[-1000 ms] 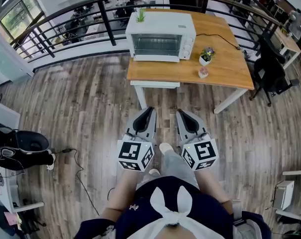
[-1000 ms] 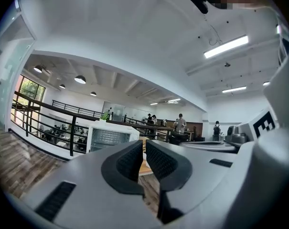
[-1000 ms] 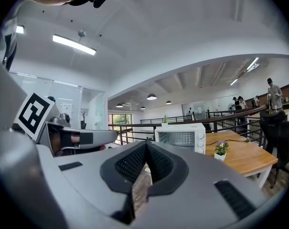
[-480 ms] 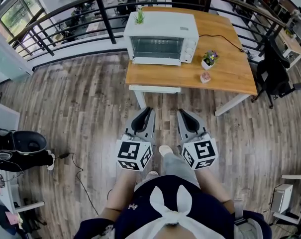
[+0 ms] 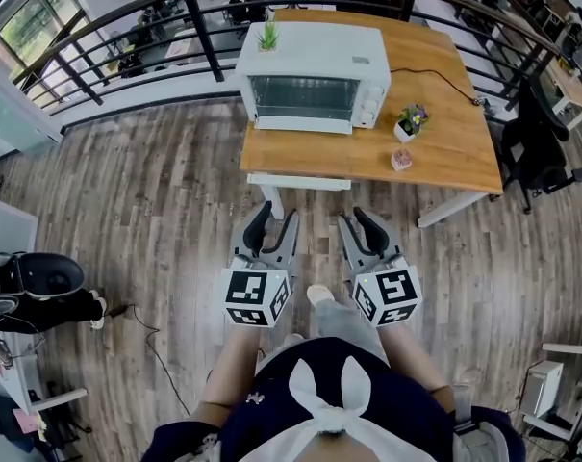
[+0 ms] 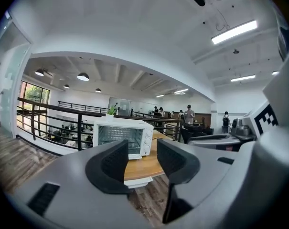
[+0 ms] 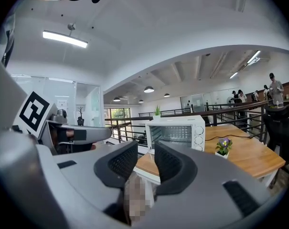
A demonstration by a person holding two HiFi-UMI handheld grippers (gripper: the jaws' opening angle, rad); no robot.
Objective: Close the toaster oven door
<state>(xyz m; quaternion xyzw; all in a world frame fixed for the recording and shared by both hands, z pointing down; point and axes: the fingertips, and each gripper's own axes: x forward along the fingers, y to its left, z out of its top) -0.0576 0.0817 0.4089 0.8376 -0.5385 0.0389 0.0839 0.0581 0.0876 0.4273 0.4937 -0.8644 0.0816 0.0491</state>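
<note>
The white toaster oven (image 5: pixel 310 75) stands on the wooden table (image 5: pixel 444 152), its door (image 5: pixel 303 123) folded down in front of the open chamber. The toaster oven (image 6: pixel 123 136) also shows ahead in the left gripper view, and the toaster oven (image 7: pixel 177 131) in the right gripper view. My left gripper (image 5: pixel 273 227) and right gripper (image 5: pixel 360 227) hover side by side over the floor, well short of the table. The jaws of both are opening, and nothing sits between them. Left gripper (image 6: pixel 143 149) and right gripper (image 7: pixel 145 151) point towards the oven.
A small potted flower (image 5: pixel 411 121) and a pink object (image 5: pixel 401 160) sit right of the oven, with a green plant (image 5: pixel 268 35) on top. A black cord (image 5: pixel 435 75) runs back. A railing (image 5: pixel 127 27) is behind, an office chair (image 5: pixel 541 152) right, black gear (image 5: pixel 40 287) left.
Both grippers' jaws have spread apart from shut. The table and oven have slid slightly lower and nearer in the head view.
</note>
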